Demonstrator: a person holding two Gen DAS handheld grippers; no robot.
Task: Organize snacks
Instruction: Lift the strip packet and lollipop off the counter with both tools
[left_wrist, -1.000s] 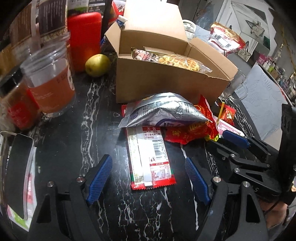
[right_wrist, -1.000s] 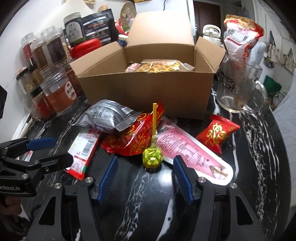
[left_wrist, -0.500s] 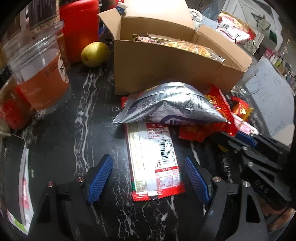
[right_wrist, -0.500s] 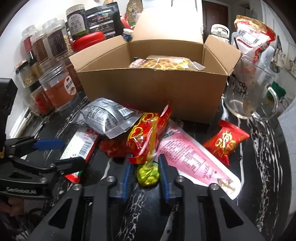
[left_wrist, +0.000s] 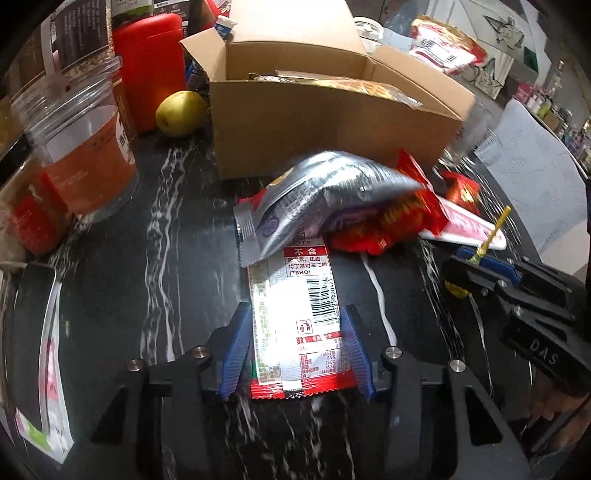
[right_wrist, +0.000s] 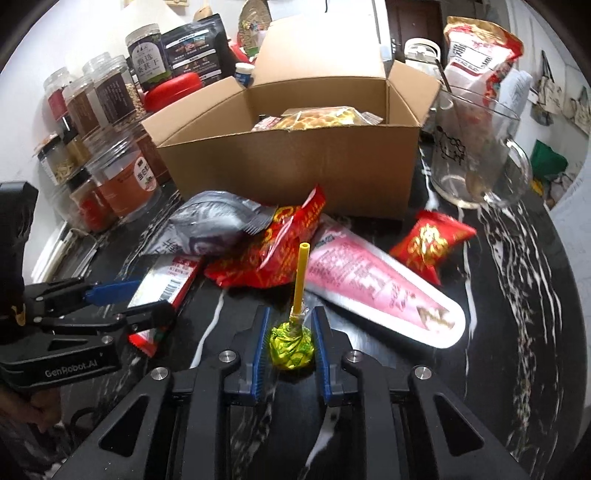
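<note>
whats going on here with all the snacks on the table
A person with a gripper in each hand is sorting snacks toward the open cardboard box. The right gripper is shut on a green-wrapped lollipop, and the left gripper is shut on a red-edged packet. A silver bag and red packs lie loose before the box.

My fingers (left_wrist: 238, 354): ribbed blue pads, matt black plastic frames. Surface (right_wrist: 517, 295) is glossy black marble, white veins. Cardboard box (right_wrist: 295, 173) matt. Silver pouch (left_wrist: 317, 199) crinkled foil. Lollipop (right_wrist: 291, 345) in shiny foil wrap. Mug (right_wrist: 476, 147) clear glass.
</note>
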